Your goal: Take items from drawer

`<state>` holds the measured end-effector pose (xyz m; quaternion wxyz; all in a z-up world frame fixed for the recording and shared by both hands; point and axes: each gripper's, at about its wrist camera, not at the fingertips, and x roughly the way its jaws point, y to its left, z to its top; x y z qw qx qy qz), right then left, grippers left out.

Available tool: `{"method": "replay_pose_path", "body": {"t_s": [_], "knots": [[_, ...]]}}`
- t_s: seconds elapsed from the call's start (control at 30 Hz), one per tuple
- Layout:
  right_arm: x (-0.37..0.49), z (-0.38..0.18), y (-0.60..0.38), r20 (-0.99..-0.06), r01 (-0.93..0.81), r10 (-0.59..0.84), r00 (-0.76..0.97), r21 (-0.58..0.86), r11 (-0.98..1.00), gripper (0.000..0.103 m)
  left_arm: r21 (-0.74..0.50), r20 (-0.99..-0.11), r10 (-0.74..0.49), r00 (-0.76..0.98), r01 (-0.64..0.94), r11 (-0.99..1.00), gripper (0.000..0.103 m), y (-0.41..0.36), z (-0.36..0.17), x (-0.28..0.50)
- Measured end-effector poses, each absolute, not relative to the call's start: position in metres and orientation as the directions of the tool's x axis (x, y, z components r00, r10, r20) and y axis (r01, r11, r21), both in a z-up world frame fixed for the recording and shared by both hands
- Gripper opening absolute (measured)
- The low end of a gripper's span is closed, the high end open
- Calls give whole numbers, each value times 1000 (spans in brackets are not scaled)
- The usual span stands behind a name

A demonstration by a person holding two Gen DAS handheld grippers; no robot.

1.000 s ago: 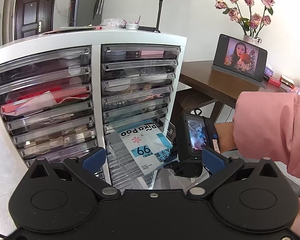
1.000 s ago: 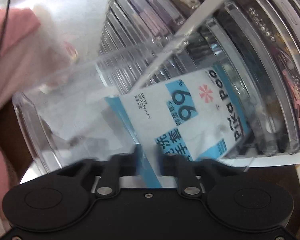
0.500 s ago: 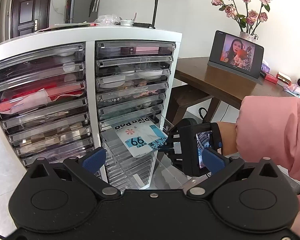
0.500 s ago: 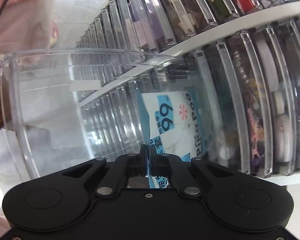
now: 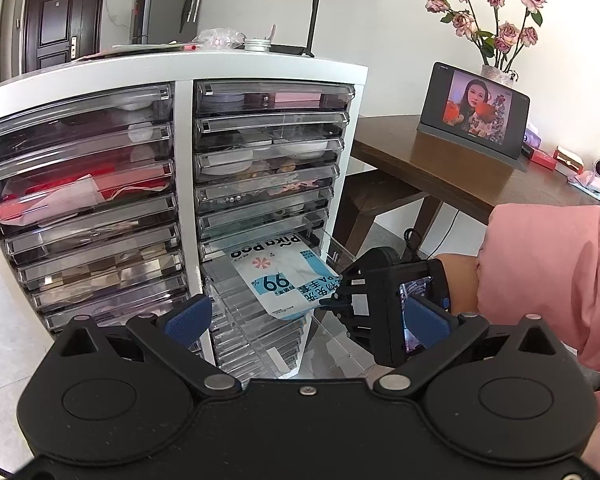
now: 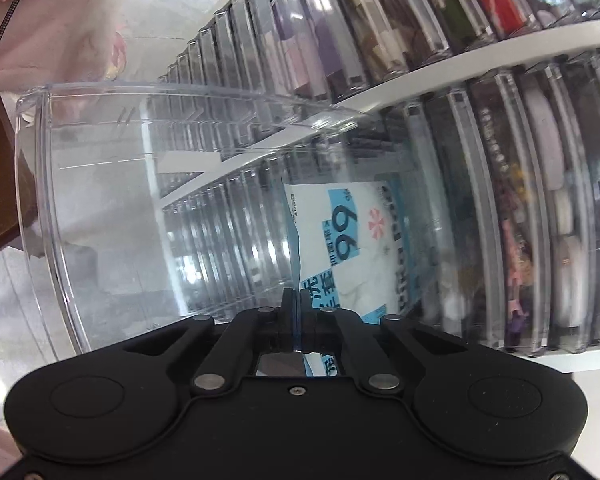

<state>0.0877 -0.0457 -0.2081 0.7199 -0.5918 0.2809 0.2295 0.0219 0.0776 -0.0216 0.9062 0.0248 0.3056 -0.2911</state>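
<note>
A flat white-and-blue packet (image 5: 278,276) printed "Pika Poo" and "99" lies in a clear drawer (image 5: 332,248) pulled out of the white cabinet's right column. My right gripper (image 5: 334,300) reaches in from the right, shut on the packet's near edge. In the right wrist view the packet (image 6: 356,248) runs from the drawer down between the closed fingers (image 6: 288,308), and the clear drawer wall (image 6: 48,208) curves round on the left. My left gripper (image 5: 306,320) stands open in front of the cabinet, its blue pads (image 5: 188,316) apart and holding nothing.
The white cabinet (image 5: 182,140) holds two columns of shut clear drawers full of small items. A dark wooden table (image 5: 440,168) at the right carries a tablet (image 5: 474,114) and a vase of roses (image 5: 496,20). A pink sleeve (image 5: 548,276) fills the right side.
The right gripper's fingers have shut on the packet's edge. It has pulled back a little, drawing the packet partly out of the drawer. The left gripper has backed away slightly.
</note>
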Motion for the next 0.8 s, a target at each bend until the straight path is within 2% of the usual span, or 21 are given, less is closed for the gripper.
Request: {"method": "replay_pose_path", "body": {"t_s": [0.17, 0.33, 0.37, 0.47, 0.5, 0.53, 0.57, 0.63, 0.8], "knots": [[61, -185, -48, -585, -585, 32, 811, -807, 81, 0, -133, -577, -501, 646, 530, 837, 103, 78, -24, 25], [40, -153, -52, -488, -491, 51, 871, -869, 67, 0, -131, -574, -498, 649, 528, 839, 103, 78, -24, 26], [39, -150, -54, -490, -492, 43, 871, -867, 77, 0, -130, -574, -498, 650, 528, 839, 103, 78, -24, 25], [40, -151, -59, -599, -599, 43, 799, -790, 132, 0, -126, -571, -501, 650, 533, 837, 103, 77, -23, 24], [41, -157, -60, -635, -633, 43, 771, -759, 152, 2, -126, -568, -504, 651, 536, 835, 103, 77, -22, 23], [41, -163, -62, -661, -657, 39, 750, -736, 164, 13, -125, -567, -504, 651, 537, 834, 103, 77, -22, 23], [41, -170, -62, -672, -668, 41, 739, -723, 175, 30, -124, -566, -504, 652, 538, 834, 103, 77, -22, 22], [45, -185, -62, -686, -679, 48, 726, -705, 206, 43, -124, -567, -505, 650, 539, 833, 103, 76, -22, 22], [63, -203, -56, -713, -705, 87, 696, -654, 276, 45, -124, -575, -498, 649, 533, 837, 103, 77, -24, 24]]}}
